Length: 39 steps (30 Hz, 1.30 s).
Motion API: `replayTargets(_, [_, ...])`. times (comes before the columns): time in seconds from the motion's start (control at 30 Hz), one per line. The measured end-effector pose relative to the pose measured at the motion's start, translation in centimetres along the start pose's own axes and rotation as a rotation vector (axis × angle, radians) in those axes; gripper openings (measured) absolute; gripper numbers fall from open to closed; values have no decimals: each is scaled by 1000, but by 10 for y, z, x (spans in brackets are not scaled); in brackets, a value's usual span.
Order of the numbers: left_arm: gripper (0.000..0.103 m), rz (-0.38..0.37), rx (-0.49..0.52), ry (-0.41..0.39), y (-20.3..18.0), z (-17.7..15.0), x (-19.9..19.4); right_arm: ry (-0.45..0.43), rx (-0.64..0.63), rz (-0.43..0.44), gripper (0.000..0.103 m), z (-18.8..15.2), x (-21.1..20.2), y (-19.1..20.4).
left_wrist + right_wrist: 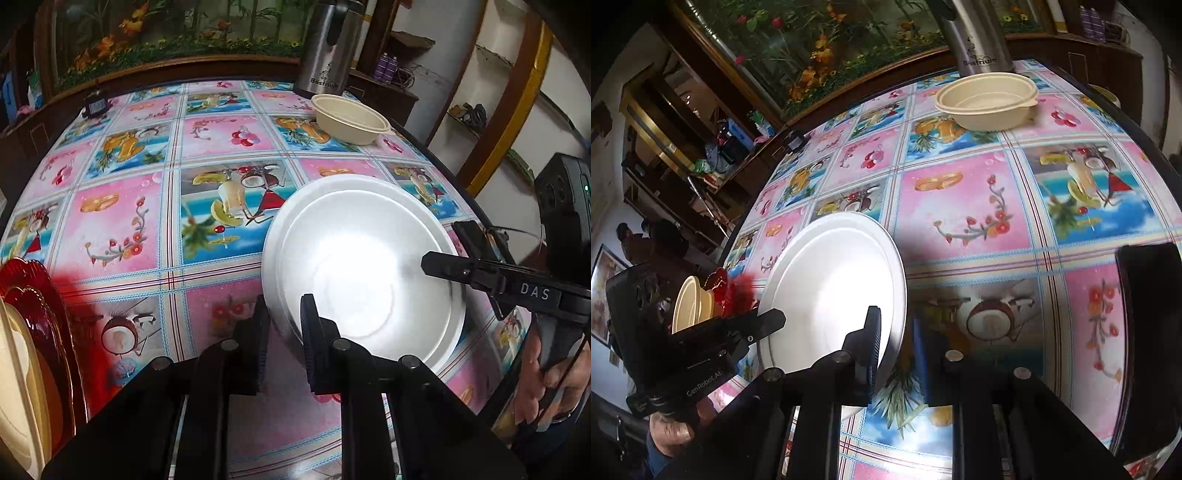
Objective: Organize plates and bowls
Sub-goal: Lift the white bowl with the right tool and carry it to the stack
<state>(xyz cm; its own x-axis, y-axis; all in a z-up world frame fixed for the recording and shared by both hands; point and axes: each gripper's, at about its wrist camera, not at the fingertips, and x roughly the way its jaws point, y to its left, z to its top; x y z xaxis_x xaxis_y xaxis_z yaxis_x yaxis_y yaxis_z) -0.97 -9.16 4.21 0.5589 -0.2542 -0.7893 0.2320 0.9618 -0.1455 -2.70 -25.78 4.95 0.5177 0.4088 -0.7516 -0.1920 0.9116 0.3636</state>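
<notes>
Two smooth, matte white plates, round and shallow, lie stacked near the table's right edge, on a glossy oilcloth of pink and blue fruit squares. The left gripper is grasping their near rim, one ribbed black finger on each side; the right gripper clasps the opposite rim the same way. One beige fibre bowl, round with a small tab, sits empty at the far right corner beside a brushed-steel flask. At the left edge stand one ridged red glass dish and one beige bowl, tilted
</notes>
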Motion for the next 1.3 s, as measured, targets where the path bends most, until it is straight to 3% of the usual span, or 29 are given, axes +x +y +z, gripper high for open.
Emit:
replayTargets(0.13, [14,84,68,-44,-12,-5,-12,-36,-22,-26,10,-9,-8,11])
replayTargets(0.43, [14,111,85,-83,-8,-15,-30,-35,-8,18,10,-18,-13,18])
replayTargets(1.3, [14,157,82,-143,6,-34,-49,-14,-44,2,10,-27,2,48])
